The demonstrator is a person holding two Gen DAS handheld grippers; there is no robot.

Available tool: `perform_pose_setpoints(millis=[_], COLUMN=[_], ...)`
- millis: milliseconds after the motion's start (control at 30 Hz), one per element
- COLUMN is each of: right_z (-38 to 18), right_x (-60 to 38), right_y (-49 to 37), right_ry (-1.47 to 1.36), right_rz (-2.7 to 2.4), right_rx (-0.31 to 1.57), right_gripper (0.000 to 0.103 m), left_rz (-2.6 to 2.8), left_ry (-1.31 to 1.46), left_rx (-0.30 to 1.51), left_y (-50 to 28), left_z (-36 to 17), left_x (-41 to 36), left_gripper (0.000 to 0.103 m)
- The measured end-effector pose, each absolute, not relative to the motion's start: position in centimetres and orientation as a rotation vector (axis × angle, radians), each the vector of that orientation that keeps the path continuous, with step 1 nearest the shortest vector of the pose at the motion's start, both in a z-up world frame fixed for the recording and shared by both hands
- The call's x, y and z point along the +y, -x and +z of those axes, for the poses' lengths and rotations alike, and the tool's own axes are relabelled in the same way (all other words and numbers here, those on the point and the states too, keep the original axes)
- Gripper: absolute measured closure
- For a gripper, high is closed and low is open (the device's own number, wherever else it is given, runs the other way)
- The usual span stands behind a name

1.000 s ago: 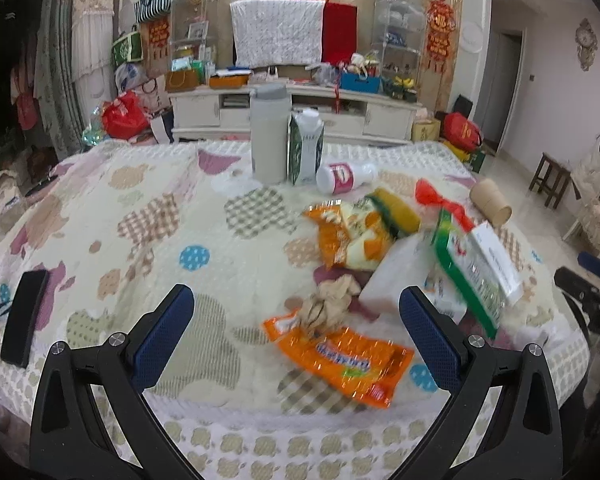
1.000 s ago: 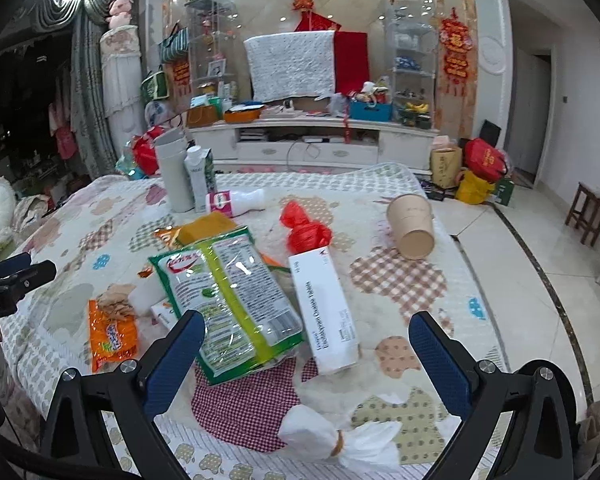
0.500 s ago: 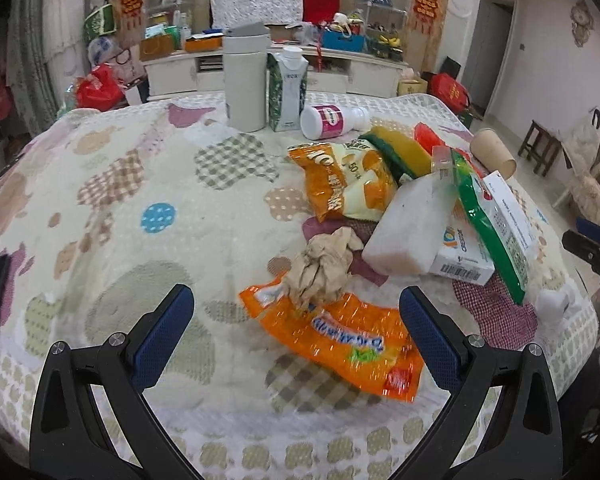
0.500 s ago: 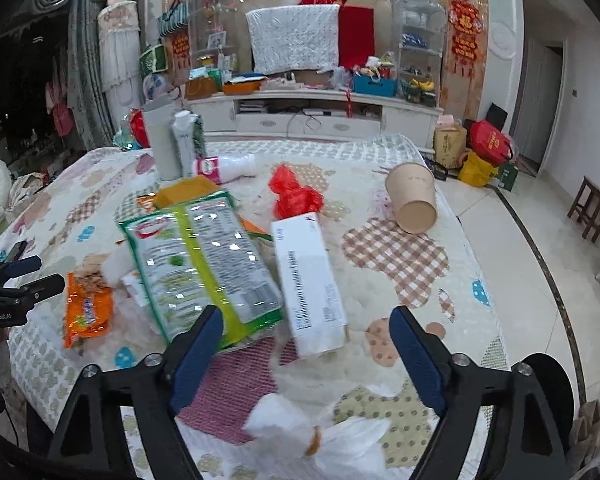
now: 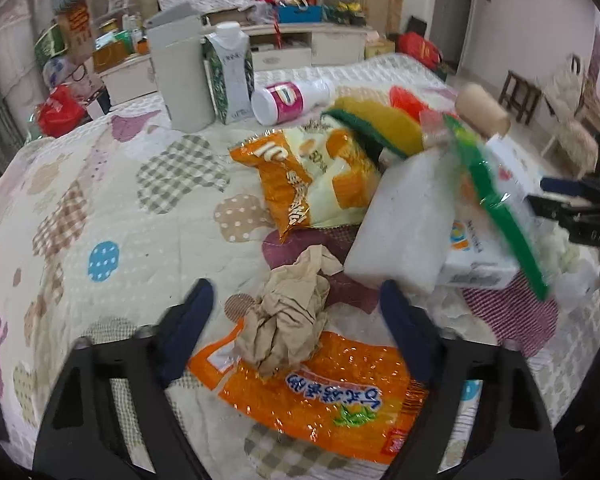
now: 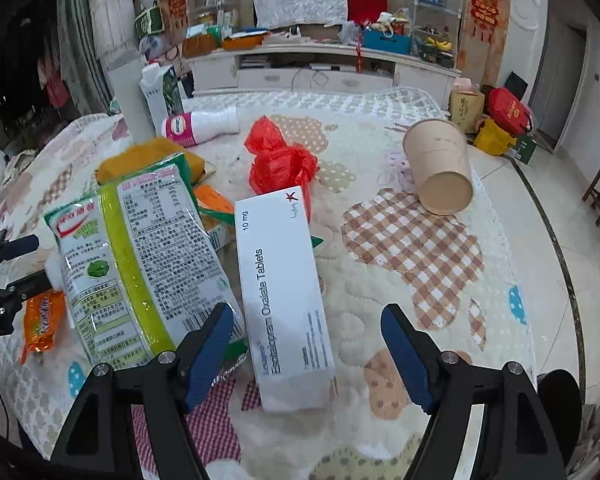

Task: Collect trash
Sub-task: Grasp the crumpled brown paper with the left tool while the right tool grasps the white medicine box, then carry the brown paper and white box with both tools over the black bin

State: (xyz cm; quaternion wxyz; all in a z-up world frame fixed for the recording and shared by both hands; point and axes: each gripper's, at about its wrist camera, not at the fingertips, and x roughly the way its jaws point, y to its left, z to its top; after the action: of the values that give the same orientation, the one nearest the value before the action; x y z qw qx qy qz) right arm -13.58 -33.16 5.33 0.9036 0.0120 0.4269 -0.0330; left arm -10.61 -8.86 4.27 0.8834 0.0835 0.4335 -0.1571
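Trash lies on a quilted table. My left gripper (image 5: 296,312) is open, its jaws on either side of a crumpled brown paper ball (image 5: 290,312) that rests on an orange snack wrapper (image 5: 320,392). My right gripper (image 6: 306,344) is open, its jaws on either side of the near end of a white tablet box (image 6: 282,292). A green and white snack bag (image 6: 136,256) lies left of the box. A red plastic bag (image 6: 278,164) and a tipped paper cup (image 6: 440,172) lie beyond it.
An orange chip bag (image 5: 312,180), a white foam block (image 5: 404,224), a yellow-green sponge (image 5: 374,126), a pink-labelled bottle (image 5: 288,98), a milk carton (image 5: 228,76) and a grey canister (image 5: 180,76) also sit on the table (image 5: 100,208). The table edge and tiled floor (image 6: 560,208) are on the right.
Both grippers moved forward and down toward the table. The left one closed in around the paper ball and the right one around the tablet box; both jaw gaps narrowed.
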Motion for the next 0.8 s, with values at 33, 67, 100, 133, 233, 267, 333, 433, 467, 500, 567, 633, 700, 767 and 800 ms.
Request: perform_pose_setpoints(millis=[33, 67, 100, 133, 233, 267, 333, 433, 467, 500, 567, 633, 700, 767, 800], right_z=[5.1, 4.8, 4.5, 4.3, 3.4, 3.3, 3.7, 5.3, 5.8, 6.5, 7.4, 8.4, 9.3, 9.8, 10.1], right_x=[-33.2, -33.2, -33.2, -33.1, -33.4, -33.7, -34.3, -35.1, -35.3, -35.5, -35.6, -35.7, -35.6, -35.6, -35.8], right_y=[13.3, 13.0, 12.5, 12.3, 11.4, 11.3, 11.7, 13.0, 13.3, 13.8, 14.3, 15.0, 16.1, 17.1, 17.8], right_ry=[-0.03, -0.033, -0.032, -0.03, -0.046, -0.062, -0.103, -0.167, -0.178, -0.188, -0.196, -0.206, -0.198, -0.19, -0.188], right_rz=[-0.06, -0.054, -0.045, -0.043, -0.04, -0.038, -0.025, -0.001, 0.002, 0.004, 0.01, 0.018, 0.016, 0.009, 0.002], right_rx=[0.89, 0.897, 0.909, 0.916, 0.95, 0.951, 0.937, 0.894, 0.879, 0.86, 0.84, 0.82, 0.797, 0.785, 0.778], right_gripper=[0.029, 0.033, 0.036, 0.046, 0.063, 0.063, 0.063, 0.063, 0.063, 0.063, 0.063, 0.063, 0.063, 0.063, 0.063], left_rz=[-0.325, -0.323, -0.326, -0.33, -0.328, -0.333, -0.33, -0.322, -0.323, -0.327, -0.35, -0.379, -0.419, -0.453, -0.471], left_ry=[-0.18, -0.18, -0.174, -0.167, -0.154, -0.141, -0.118, -0.086, -0.076, -0.066, -0.046, -0.034, -0.032, -0.039, -0.045], left_rx=[0.915, 0.927, 0.942, 0.954, 0.957, 0.955, 0.939, 0.9, 0.887, 0.875, 0.856, 0.837, 0.821, 0.813, 0.809], left_y=[10.4, 10.1, 9.8, 9.6, 9.4, 9.5, 9.6, 9.8, 9.9, 10.1, 10.6, 11.4, 12.2, 12.7, 13.2], left_z=[4.0, 3.8, 3.6, 3.4, 3.3, 3.6, 4.4, 6.3, 6.9, 7.6, 9.0, 10.3, 11.3, 12.1, 12.4], left_x=[-8.9, -8.9, -8.8, -8.8, -8.3, -8.0, -7.5, -6.7, -6.5, -6.4, -6.6, -7.2, -8.3, -9.5, -10.4], left_gripper=[0.046, 0.051, 0.059, 0.069, 0.073, 0.074, 0.074, 0.074, 0.074, 0.074, 0.074, 0.074, 0.074, 0.074, 0.074])
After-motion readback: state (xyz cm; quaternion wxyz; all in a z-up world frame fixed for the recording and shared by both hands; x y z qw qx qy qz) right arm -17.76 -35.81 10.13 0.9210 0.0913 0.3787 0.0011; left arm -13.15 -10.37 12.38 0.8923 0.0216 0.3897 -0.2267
